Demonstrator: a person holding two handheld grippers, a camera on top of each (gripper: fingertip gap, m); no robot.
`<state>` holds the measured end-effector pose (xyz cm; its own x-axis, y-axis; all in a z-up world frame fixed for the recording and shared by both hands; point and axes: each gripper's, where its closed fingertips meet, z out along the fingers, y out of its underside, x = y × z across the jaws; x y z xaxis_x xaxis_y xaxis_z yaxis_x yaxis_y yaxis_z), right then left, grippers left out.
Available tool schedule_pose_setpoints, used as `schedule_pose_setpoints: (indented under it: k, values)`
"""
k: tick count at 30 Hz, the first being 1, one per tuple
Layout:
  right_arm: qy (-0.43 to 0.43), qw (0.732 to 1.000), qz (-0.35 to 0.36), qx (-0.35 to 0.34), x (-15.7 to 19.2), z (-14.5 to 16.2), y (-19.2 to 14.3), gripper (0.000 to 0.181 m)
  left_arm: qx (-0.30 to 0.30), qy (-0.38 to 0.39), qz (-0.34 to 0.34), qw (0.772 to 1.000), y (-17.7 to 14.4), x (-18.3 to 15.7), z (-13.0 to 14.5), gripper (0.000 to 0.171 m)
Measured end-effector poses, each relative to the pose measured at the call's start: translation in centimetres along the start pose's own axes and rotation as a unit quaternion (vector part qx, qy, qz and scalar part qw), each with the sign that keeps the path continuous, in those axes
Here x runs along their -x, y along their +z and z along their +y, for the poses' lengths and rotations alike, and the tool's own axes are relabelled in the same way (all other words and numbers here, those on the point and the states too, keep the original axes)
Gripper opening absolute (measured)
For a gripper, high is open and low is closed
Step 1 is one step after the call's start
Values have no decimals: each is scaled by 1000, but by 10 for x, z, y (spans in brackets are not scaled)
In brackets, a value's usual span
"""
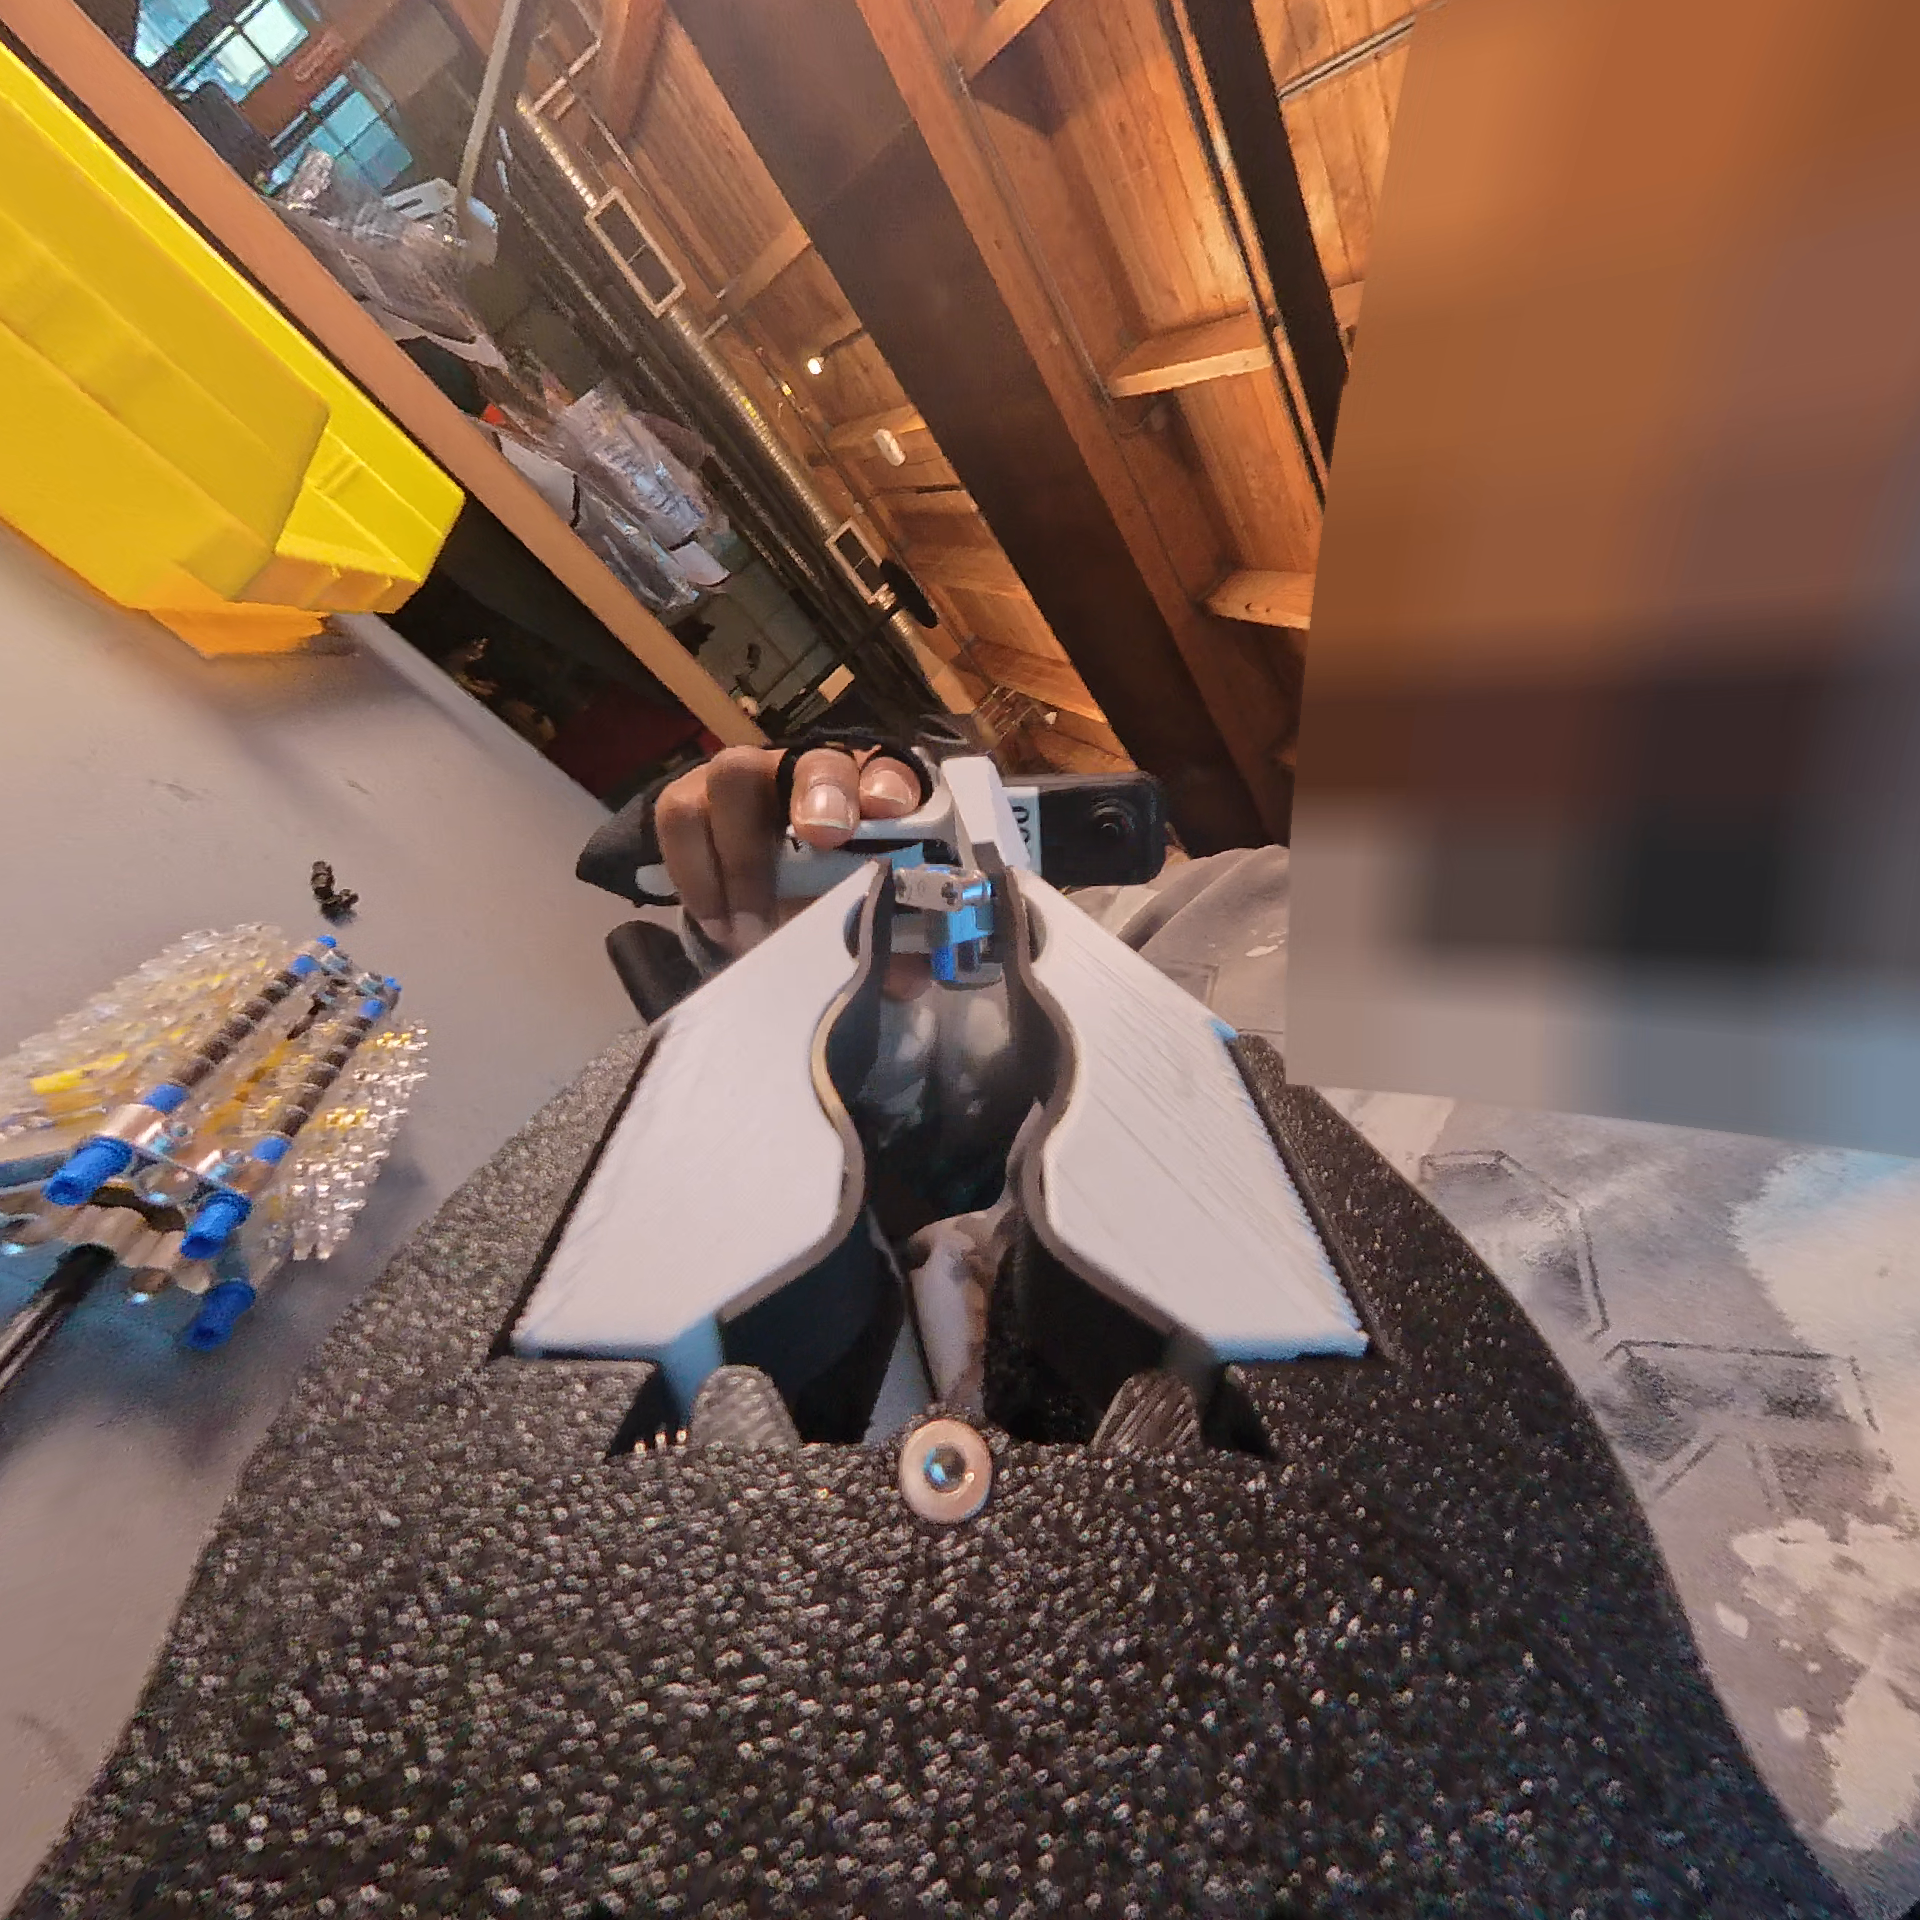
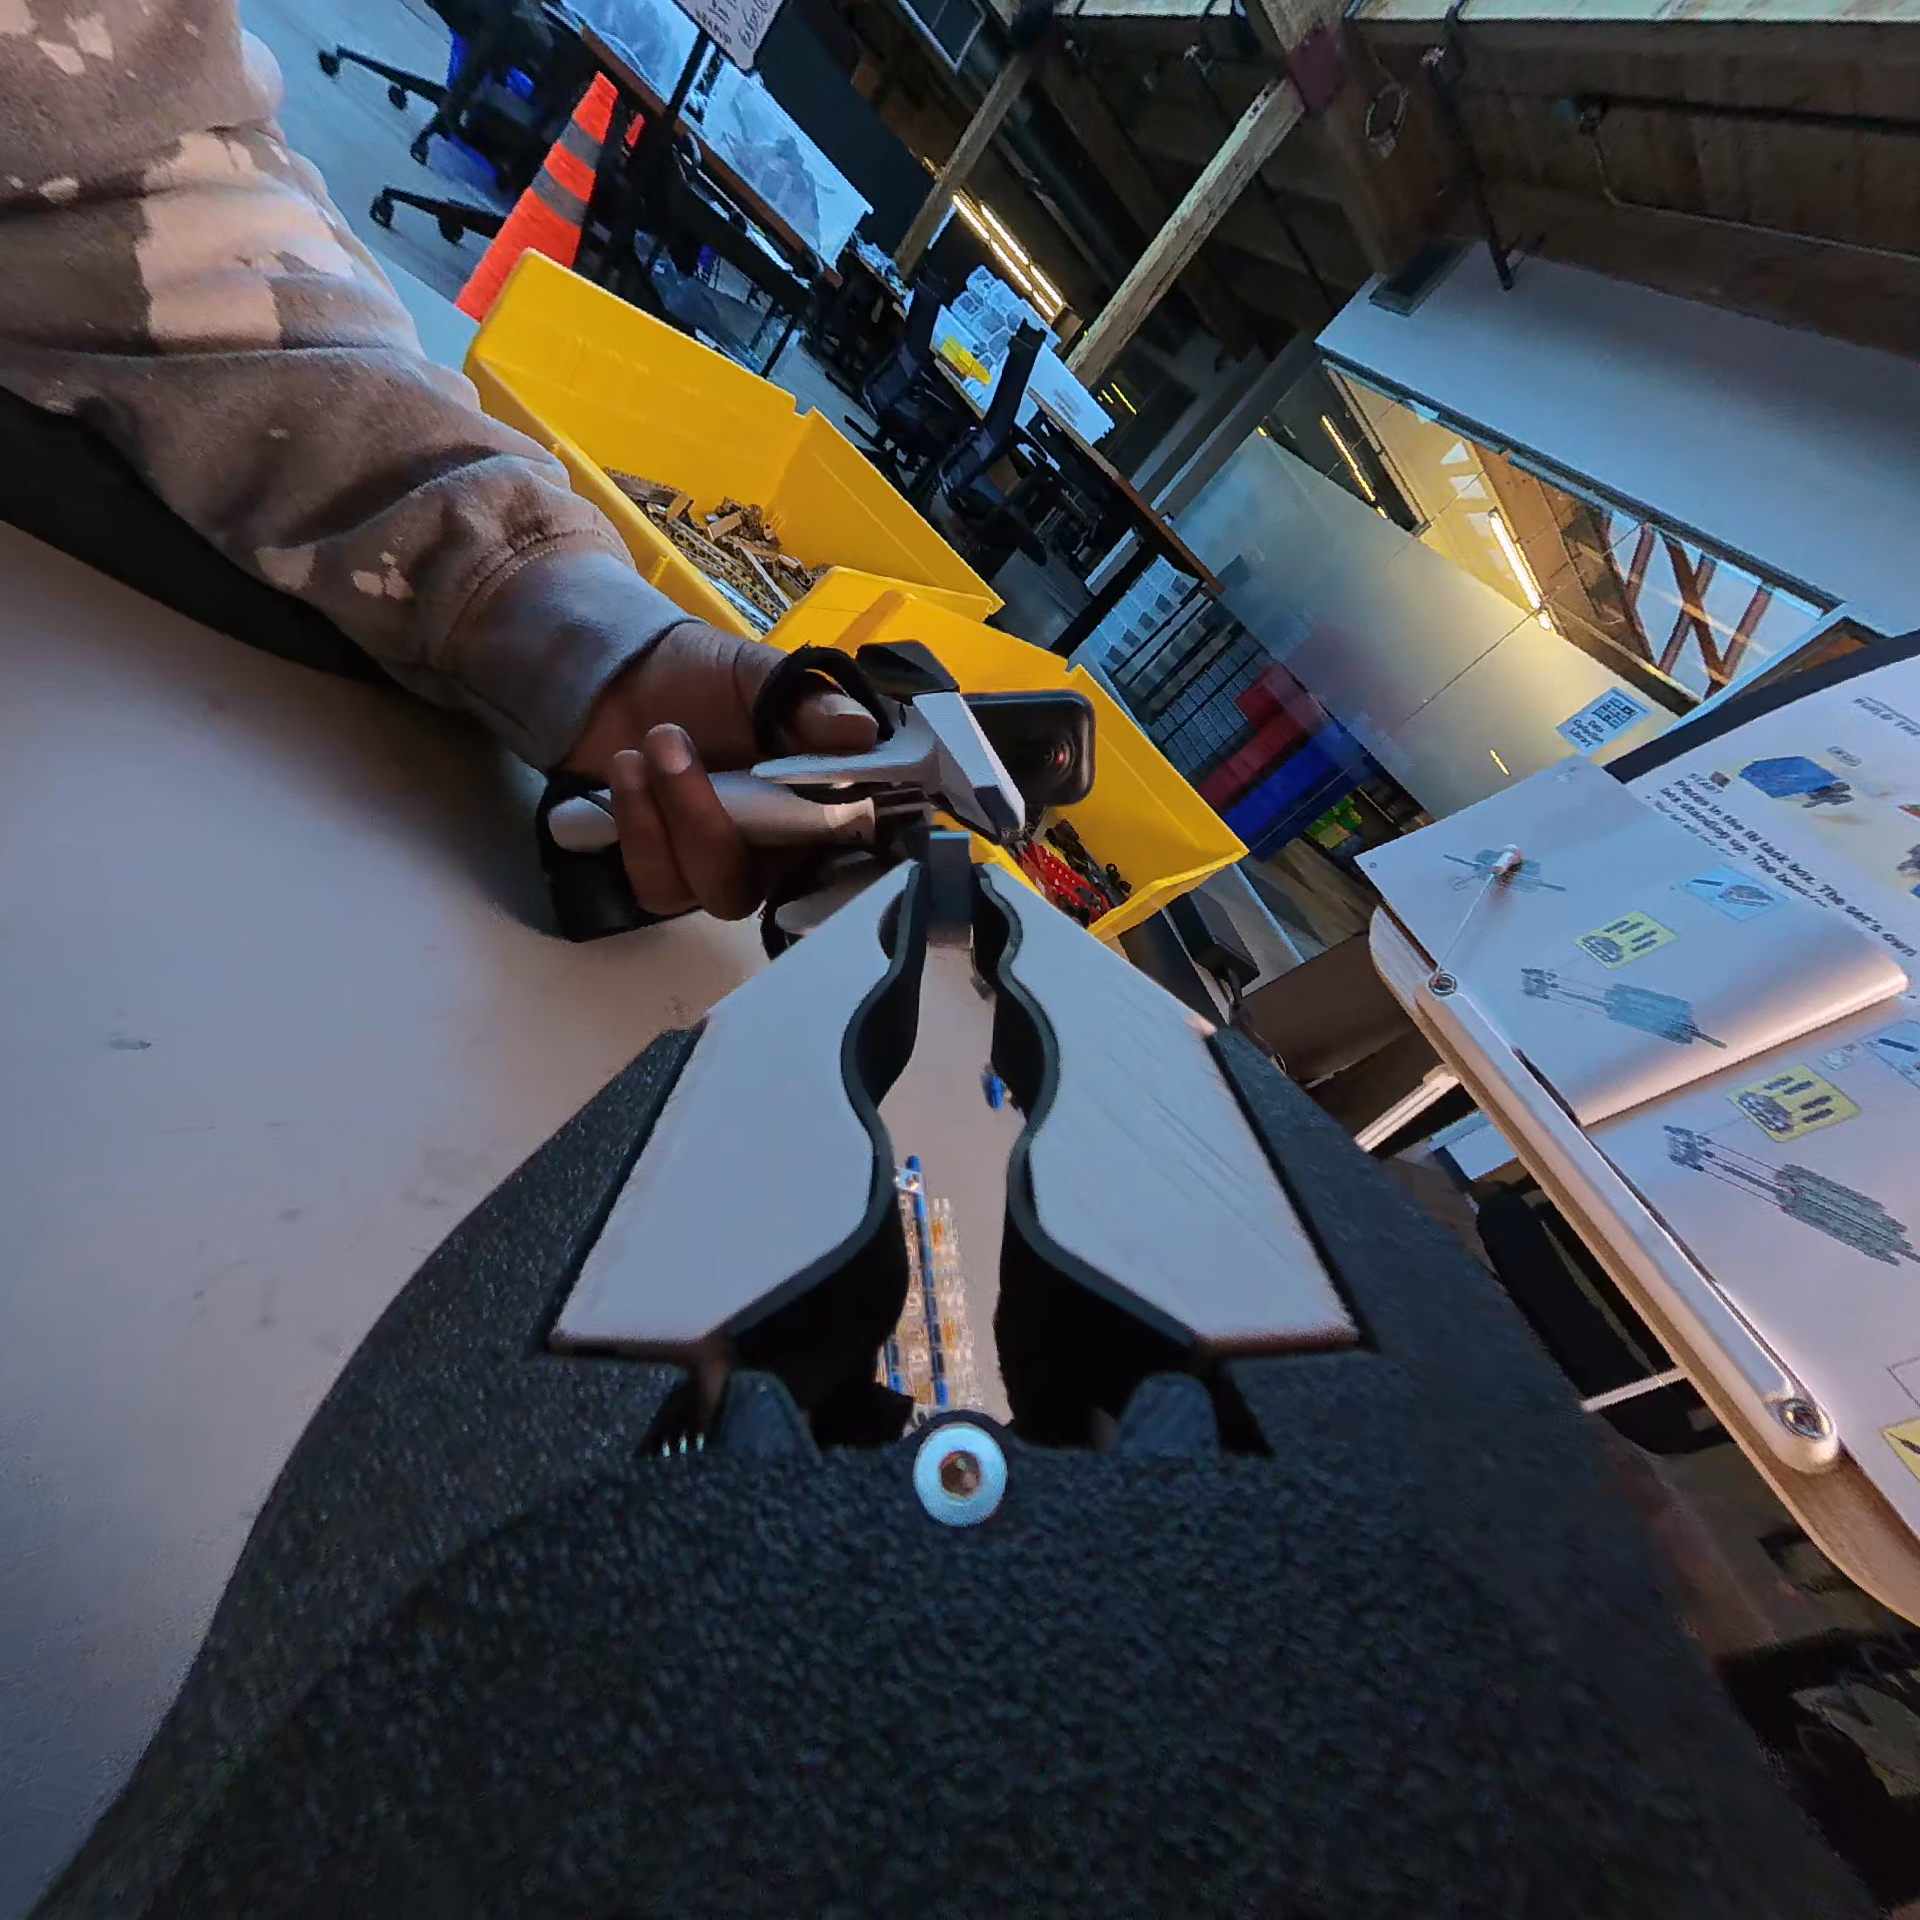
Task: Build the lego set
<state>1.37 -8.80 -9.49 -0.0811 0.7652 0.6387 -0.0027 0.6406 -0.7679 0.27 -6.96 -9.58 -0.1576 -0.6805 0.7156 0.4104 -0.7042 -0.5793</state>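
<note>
1. Two hand-held grippers meet tip to tip above a pale grey tabletop (image 1: 260, 790).
2. Left gripper (image 1: 943, 914), with light grey fingers on a black textured body, has its tips closed on a small silver metal connector with a short side pin (image 1: 951, 920).
3. Right gripper (image 2: 948, 902) has its grey fingers drawn nearly together at the tips; a dark narrow part sits between them, though whether they actually clamp it I cannot tell.
4. Beyond each pair of tips, a person's hand (image 2: 686, 800) holds the other gripper's handle.
5. Lying on the table to the left gripper's left, well apart from it, is a clear studded plastic assembly with black rods and blue end caps (image 1: 208, 1101).
6. Yellow plastic bins (image 2: 727, 457) holding small parts stand behind the hand.
7. At the right gripper's right, a printed instruction sheet on a board (image 2: 1662, 997) leans tilted.
</note>
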Motion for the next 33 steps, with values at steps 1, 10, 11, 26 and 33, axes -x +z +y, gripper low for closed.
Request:
schedule_pose_setpoints:
  k: [1, 10, 11, 26, 33]
  values:
    - [-5, 1000, 5, 8, -1, 3, 0, 6, 11, 9, -14, 1000, 1, 3, 3, 18]
    - [-112, 991, 16, 76, 6, 24, 6, 5, 34, 59, -108, 992, 3, 21, 9, 9]
    - [-117, 990, 18, 79, 7, 25, 7, 5, 37, 70, -120, 990, 3, 23, 9, 9]
    - [-148, 982, 49, 111, 1, 37, 7, 5, 69, 227, -255, 937, -1, 36, 5, 6]
    - [-148, 981, 48, 118, 3, 40, 7, 5, 79, 254, -283, 922, -2, 40, 5, 6]
